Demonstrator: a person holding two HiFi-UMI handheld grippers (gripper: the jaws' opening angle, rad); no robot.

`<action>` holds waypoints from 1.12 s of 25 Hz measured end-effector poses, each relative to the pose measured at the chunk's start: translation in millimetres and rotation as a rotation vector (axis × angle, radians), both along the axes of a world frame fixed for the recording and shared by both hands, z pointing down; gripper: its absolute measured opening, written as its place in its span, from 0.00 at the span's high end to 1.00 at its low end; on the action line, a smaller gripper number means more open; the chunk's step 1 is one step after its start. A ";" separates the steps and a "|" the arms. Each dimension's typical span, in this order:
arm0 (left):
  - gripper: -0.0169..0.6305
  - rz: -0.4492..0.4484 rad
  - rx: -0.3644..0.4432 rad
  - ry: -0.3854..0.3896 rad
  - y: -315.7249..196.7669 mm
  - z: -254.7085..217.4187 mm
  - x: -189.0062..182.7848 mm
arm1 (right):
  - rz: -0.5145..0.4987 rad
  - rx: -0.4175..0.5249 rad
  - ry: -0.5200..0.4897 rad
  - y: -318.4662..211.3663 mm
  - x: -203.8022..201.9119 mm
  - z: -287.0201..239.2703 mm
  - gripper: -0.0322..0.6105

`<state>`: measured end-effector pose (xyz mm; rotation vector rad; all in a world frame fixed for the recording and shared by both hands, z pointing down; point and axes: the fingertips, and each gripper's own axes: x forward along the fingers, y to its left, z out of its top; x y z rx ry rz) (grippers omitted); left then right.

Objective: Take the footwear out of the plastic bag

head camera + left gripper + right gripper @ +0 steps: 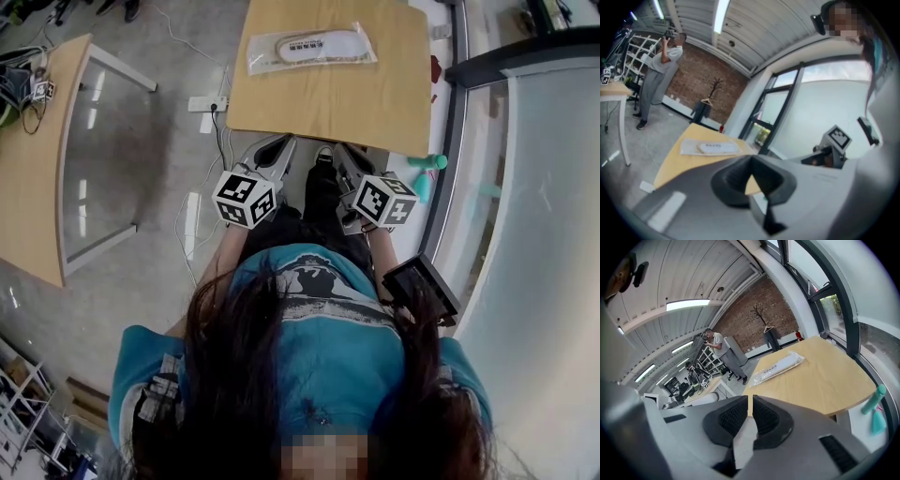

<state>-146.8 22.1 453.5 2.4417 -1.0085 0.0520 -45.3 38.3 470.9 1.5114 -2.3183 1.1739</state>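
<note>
While plastic bag (pixel 311 49) lies flat upper centre on desk (pixel 375 108), footwear (pixel 323 45) inside, left hand-held gripper (pixel 275 152) and right hand-held gripper (pixel 343 159) hover short of it, jaws pressed together, empty (nothing within reach yet).

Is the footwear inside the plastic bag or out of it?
Inside. In the head view the plastic bag lies flat on the table, and the footwear shows through the clear plastic, wholly within the bag's edges.
</note>
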 end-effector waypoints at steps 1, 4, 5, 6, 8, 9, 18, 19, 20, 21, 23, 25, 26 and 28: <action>0.97 -0.013 0.001 -0.004 -7.7 1.3 0.7 | -0.005 0.003 -0.003 -10.9 3.5 0.4 0.89; 0.97 -0.055 0.005 -0.012 -33.1 3.2 3.0 | -0.014 0.000 -0.019 -44.7 15.7 3.0 0.89; 0.97 -0.068 0.005 -0.014 -42.8 3.8 4.6 | -0.016 -0.004 -0.027 -56.5 20.5 4.3 0.89; 0.97 -0.080 0.004 -0.015 -53.2 4.4 7.1 | -0.019 -0.009 -0.033 -68.6 25.7 5.5 0.89; 0.97 -0.105 0.000 -0.016 -74.8 5.9 15.2 | -0.033 -0.020 -0.039 -92.6 37.4 7.9 0.89; 0.97 -0.118 -0.004 -0.014 -85.5 7.0 20.4 | -0.045 -0.024 -0.038 -104.3 43.5 9.3 0.89; 0.97 -0.161 -0.063 -0.037 -163.4 28.6 97.0 | -0.094 -0.130 -0.108 -192.7 118.8 45.3 0.89; 0.97 -0.168 -0.067 -0.047 -170.4 30.9 103.0 | -0.095 -0.152 -0.131 -200.4 126.0 51.6 0.89; 0.97 -0.176 -0.071 -0.060 -177.0 33.1 107.4 | -0.090 -0.175 -0.159 -208.0 132.9 57.9 0.89; 0.97 -0.186 -0.074 -0.074 -182.8 35.1 110.2 | -0.082 -0.199 -0.191 -215.0 139.3 64.6 0.89; 0.97 -0.209 -0.081 -0.104 -192.4 39.2 112.0 | -0.063 -0.253 -0.258 -227.2 149.5 79.5 0.87; 0.97 -0.236 -0.089 -0.129 -200.4 43.2 110.3 | -0.047 -0.299 -0.314 -238.9 156.3 95.6 0.76; 0.97 -0.249 -0.095 -0.138 -203.6 44.8 108.9 | -0.034 -0.318 -0.337 -244.9 158.9 103.6 0.75; 0.97 -0.268 -0.107 -0.151 -206.8 46.5 106.6 | -0.006 -0.354 -0.369 -256.3 162.7 118.8 0.73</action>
